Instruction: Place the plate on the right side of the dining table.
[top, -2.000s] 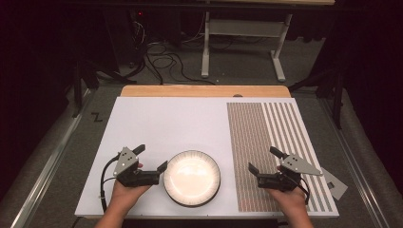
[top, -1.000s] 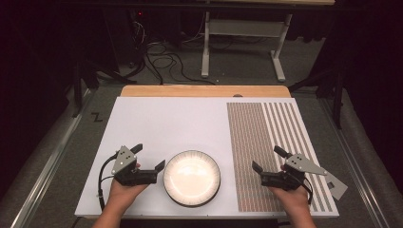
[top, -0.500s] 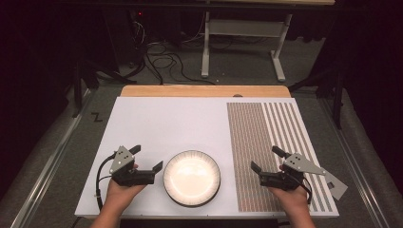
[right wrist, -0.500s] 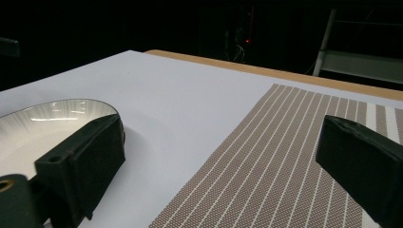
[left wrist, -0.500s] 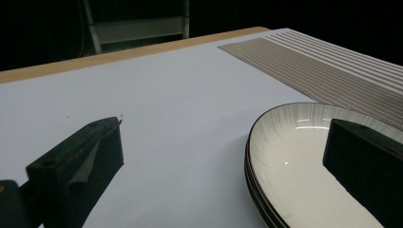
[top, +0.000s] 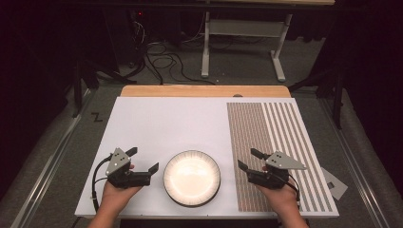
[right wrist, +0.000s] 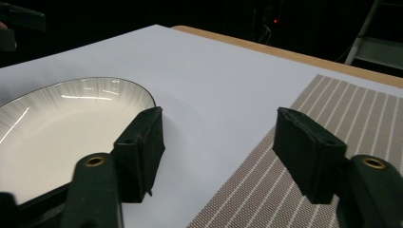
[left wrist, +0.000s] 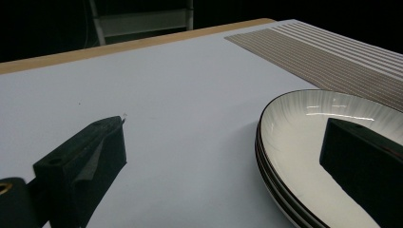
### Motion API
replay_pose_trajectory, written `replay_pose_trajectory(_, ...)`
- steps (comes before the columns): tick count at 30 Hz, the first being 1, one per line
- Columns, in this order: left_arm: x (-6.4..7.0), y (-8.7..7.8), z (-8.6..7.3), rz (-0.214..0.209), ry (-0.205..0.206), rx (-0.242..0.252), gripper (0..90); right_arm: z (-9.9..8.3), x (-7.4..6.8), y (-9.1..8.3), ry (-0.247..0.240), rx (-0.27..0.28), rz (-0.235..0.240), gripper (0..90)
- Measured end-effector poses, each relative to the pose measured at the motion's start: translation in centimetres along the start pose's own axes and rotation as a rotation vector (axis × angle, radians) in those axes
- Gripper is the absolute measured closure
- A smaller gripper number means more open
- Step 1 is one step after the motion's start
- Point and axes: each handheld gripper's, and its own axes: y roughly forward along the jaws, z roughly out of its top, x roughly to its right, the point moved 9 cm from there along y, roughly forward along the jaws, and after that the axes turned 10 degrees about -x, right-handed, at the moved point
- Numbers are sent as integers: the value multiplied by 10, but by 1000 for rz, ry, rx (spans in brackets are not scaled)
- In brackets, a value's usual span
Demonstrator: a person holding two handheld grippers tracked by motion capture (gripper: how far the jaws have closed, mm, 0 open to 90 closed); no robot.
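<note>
White tabletop [top: 161,128] with a wooden strip [top: 204,90] along the far edge; one brown striped placemat [top: 275,142] on its right side. Beyond: dark room, grey floor, cables [top: 157,57], a white metal frame [top: 242,33]. Stacked white plates with dark rims [top: 192,177] near the front edge, centre; at least two rims seen in the left gripper view [left wrist: 285,190]. Two grippers: left gripper [top: 141,160] just left of the plates, jaws spread, empty; right gripper [top: 250,159] over the placemat's near-left corner, jaws spread, empty.
</note>
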Motion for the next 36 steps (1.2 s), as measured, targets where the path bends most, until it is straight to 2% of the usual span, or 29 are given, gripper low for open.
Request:
replay_pose_trajectory(3, -1, -1, -2, 5, 4, 1, 32, 3, -4, 5, -5, -13, 9, 406)
replay_pose_trajectory(6, -3, -1, -3, 16, 5, -2, 52, 8, -12, 13, -16, -44, 47, 463)
replay_pose_trajectory(7, -3, 0, -3, 14, 1, -3, 52, 8, -12, 13, -16, -44, 47, 463)
replay_pose_trajectory(8, -3, 1, -3, 5, -5, -6, 60, 11, -14, 15, -24, -43, 57, 508)
replay_pose_trajectory(12, -1, 4, -4, -10, -1, -19, 62, 13, -15, 20, -23, -56, 66, 564)
replay_pose_trajectory(15, -1, 3, -4, 1, 4, -13, 62, 15, -17, 24, -33, -58, 57, 595)
replay_pose_trajectory(17, 0, 2, -3, 6, 5, -8, 62, 15, -18, 25, -35, -59, 57, 654)
replay_pose_trajectory(22, -1, 3, -3, -3, -3, -8, 62, 9, -25, 29, -29, -69, 68, 731)
replay_pose_trajectory(23, 0, 3, -4, -5, -5, -8, 62, 5, -29, 29, -38, -80, 74, 743)
replay_pose_trajectory(25, 1, 3, -3, -8, -5, -5, 62, 1, -35, 28, -93, -94, 60, 796)
replay_pose_trajectory(29, 2, 4, -2, -6, 9, -2, 60, -5, -39, 24, -64, -107, 85, 899)
replay_pose_trajectory(30, 3, 4, -2, -8, 10, -3, 60, -7, -40, 24, -51, -116, 99, 900)
replay_pose_trajectory(36, 3, 3, -2, -15, 7, 5, 58, -14, -41, 27, -51, -144, 117, 900)
